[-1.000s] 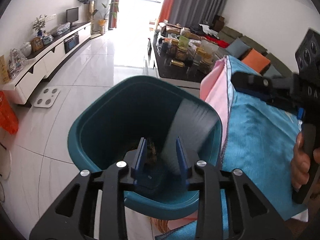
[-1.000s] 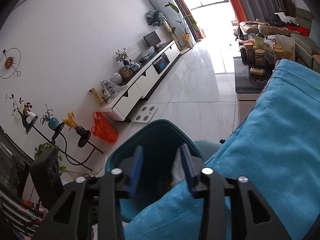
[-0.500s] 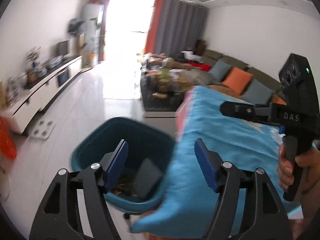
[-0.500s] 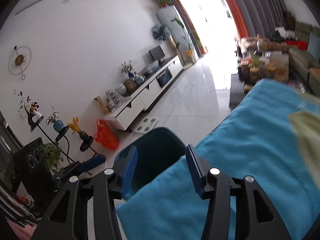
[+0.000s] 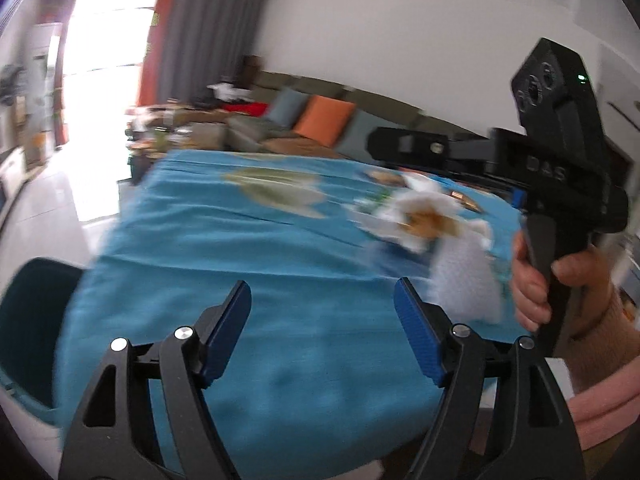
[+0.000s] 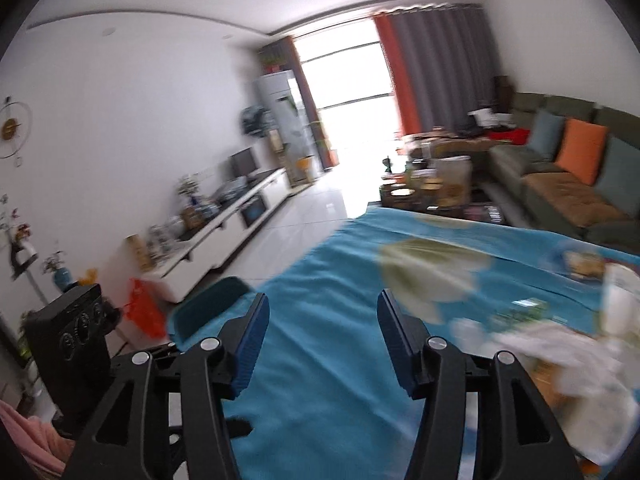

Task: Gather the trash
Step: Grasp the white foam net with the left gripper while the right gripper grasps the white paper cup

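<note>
My left gripper (image 5: pixel 322 304) is open and empty above the blue tablecloth (image 5: pixel 248 248). A pile of crumpled white tissue and wrappers (image 5: pixel 424 220) lies on the cloth ahead to the right; it also shows in the right wrist view (image 6: pixel 560 344). The teal trash bin (image 5: pixel 28 320) stands at the table's left edge and shows in the right wrist view (image 6: pixel 212 308) too. My right gripper (image 6: pixel 322 328) is open and empty over the cloth, left of the trash pile. Both views are motion-blurred.
A sofa with an orange cushion (image 5: pixel 324 120) stands behind the table. A cluttered coffee table (image 6: pixel 432 188) and a white TV cabinet (image 6: pixel 224 232) line the tiled floor. An orange bag (image 6: pixel 140 308) sits by the cabinet.
Both grippers swung from over the bin to over the table. The left gripper opened and let its grey item drop into the bin. The right jaws opened wider.
</note>
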